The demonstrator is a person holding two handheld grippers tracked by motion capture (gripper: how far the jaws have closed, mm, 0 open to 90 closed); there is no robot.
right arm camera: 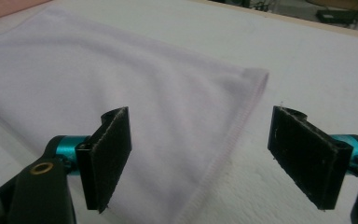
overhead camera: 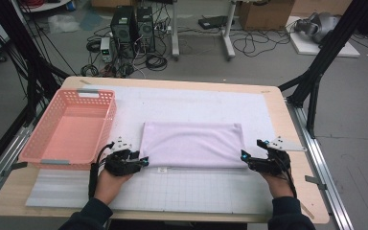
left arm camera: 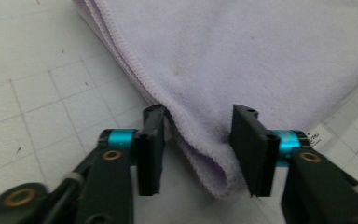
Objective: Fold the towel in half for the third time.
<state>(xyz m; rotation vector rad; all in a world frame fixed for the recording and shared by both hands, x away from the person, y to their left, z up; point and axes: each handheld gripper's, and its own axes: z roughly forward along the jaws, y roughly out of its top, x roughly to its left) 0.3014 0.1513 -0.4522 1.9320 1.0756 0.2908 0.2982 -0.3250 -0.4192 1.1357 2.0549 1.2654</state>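
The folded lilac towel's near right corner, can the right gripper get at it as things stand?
Probably yes. The right gripper has its jaws wide apart, with the stitched edge of the folded lilac towel lying between them on the white mat, and nothing in the way.

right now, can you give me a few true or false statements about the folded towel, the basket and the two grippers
1. The folded lilac towel lies on the white mat. True.
2. The pink plastic basket holds a towel. False: it is empty.
3. The left gripper has the towel's corner between its jaws. True.
4. The right gripper is clamped shut on the towel. False: its jaws stand wide apart around the edge.
5. The basket sits right of the towel. False: it sits to its left.
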